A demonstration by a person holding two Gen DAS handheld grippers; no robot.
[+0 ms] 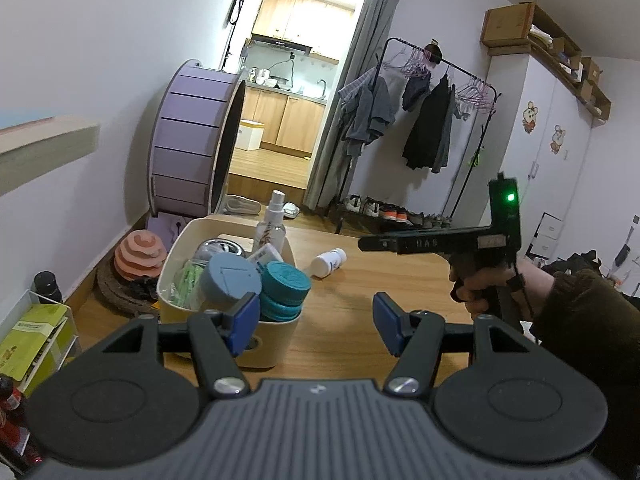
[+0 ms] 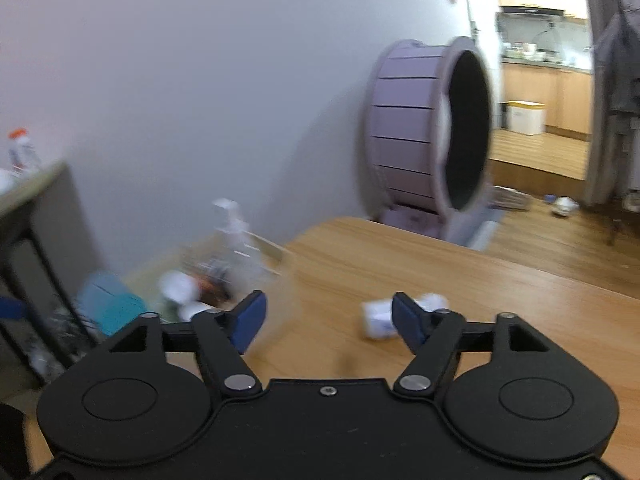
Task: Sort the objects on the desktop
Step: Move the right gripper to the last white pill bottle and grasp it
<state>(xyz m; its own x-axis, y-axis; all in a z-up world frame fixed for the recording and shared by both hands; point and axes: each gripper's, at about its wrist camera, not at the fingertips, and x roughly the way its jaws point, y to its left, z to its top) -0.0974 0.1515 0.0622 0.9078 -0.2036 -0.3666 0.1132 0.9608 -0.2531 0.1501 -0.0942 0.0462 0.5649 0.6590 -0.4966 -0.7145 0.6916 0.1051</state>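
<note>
the left gripper (image 1: pixel 316 322) hangs above the near edge of the light wooden worktop (image 1: pixel 380 280) with its blue-padded jaws spread wide and nothing between them. its left pad overlaps the near rim of a cream plastic storage bin (image 1: pixel 272 340) that stands on the left part of the worktop. the bin is packed: a grey round-lidded container (image 1: pixel 230 278) sits at the front, 2 teal rolls (image 1: pixel 286 288) are stacked just beside it on the right, a green packet (image 1: pixel 188 284) leans at the left wall, a clear spray bottle with a white nozzle (image 1: pixel 274 220) stands upright at the back, and a shiny metal lid (image 1: pixel 218 248) shows behind the grey container.

a small white plastic bottle (image 1: pixel 329 262) lies on its side on the bare worktop, just right of the bin and apart from it.

in the left wrist view the right gripper (image 1: pixel 440 244) is seen from the side, held by a hand (image 1: pixel 476 286) in a dark sleeve above the right part of the worktop. the right wrist view is blurred by motion; its jaws are released and wide apart, holding nothing (image 2: pixel 328 318). the white bottle (image 2: pixel 380 318) lies beyond the right pad, partly hidden by it. the bin shows only as a smear at the left.

a purple slatted wheel (image 1: pixel 192 144) stands on the floor against the wall beyond the worktop.
</note>
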